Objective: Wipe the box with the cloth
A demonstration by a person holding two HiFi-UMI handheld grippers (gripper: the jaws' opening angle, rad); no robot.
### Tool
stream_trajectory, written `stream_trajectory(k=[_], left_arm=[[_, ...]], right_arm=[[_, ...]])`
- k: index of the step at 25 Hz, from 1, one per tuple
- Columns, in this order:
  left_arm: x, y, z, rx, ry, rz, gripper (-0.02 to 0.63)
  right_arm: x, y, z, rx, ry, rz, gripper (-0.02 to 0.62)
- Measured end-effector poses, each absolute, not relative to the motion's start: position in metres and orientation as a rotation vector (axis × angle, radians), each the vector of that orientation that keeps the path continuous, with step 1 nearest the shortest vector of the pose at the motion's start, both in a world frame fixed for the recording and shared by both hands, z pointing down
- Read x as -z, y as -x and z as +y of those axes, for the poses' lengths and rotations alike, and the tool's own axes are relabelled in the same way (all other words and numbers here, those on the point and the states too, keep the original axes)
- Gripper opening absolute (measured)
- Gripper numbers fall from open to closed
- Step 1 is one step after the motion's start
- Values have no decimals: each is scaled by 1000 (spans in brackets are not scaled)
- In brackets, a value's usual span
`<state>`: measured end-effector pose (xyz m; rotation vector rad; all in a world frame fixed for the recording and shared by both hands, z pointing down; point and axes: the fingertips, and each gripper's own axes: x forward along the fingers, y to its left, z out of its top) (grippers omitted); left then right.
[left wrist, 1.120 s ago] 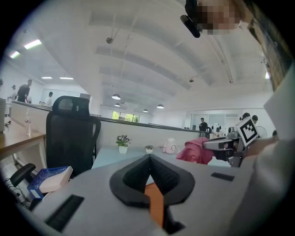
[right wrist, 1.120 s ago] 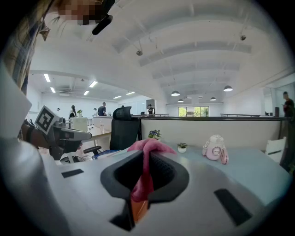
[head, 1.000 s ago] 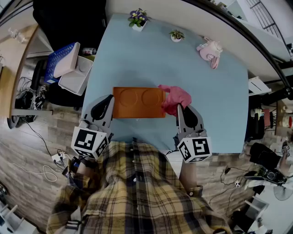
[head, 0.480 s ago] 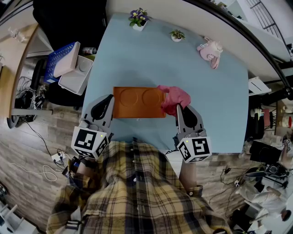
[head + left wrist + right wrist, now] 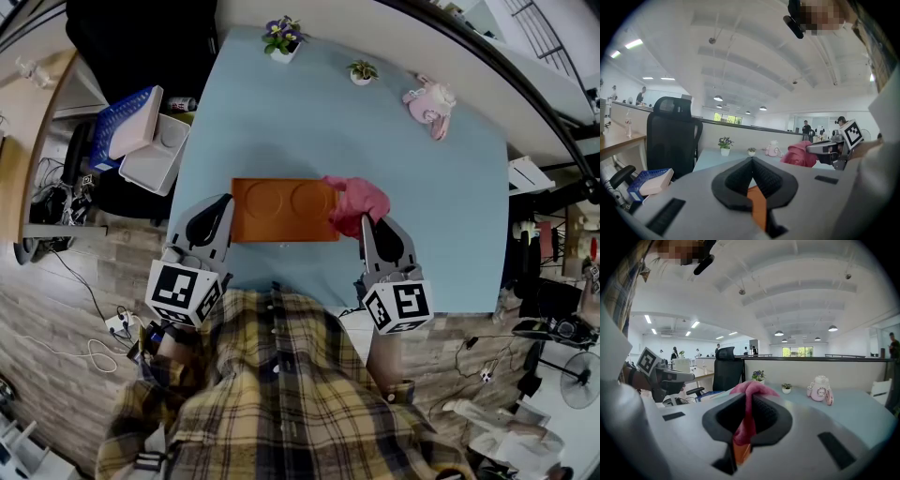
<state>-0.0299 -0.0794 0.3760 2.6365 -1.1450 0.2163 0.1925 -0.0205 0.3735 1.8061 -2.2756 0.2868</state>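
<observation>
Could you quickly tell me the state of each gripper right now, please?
Left gripper: closed, nothing clearly gripped.
Right gripper: closed on the pink cloth.

We find the box (image 5: 284, 209) near us on the table (image 5: 403, 178), the cloth (image 5: 359, 201) on its right end; behind stand a potted flower (image 5: 282, 39), a potted plant (image 5: 361, 72) and a bottle (image 5: 428, 103).

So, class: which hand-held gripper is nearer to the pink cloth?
Right. The right hand-held gripper is clamped on the pink cloth at the orange box's right end; the left hand-held gripper sits at the box's left end, with the box between them.
</observation>
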Motion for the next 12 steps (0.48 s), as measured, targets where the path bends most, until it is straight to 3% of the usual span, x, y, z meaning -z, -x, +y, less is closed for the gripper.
stream_trajectory(k=[12], left_arm=[[-375,35,-82,-200,-2625,-1161,-9]], right_arm=[[-372,-189,-23,-293,-1803,-2288,36]])
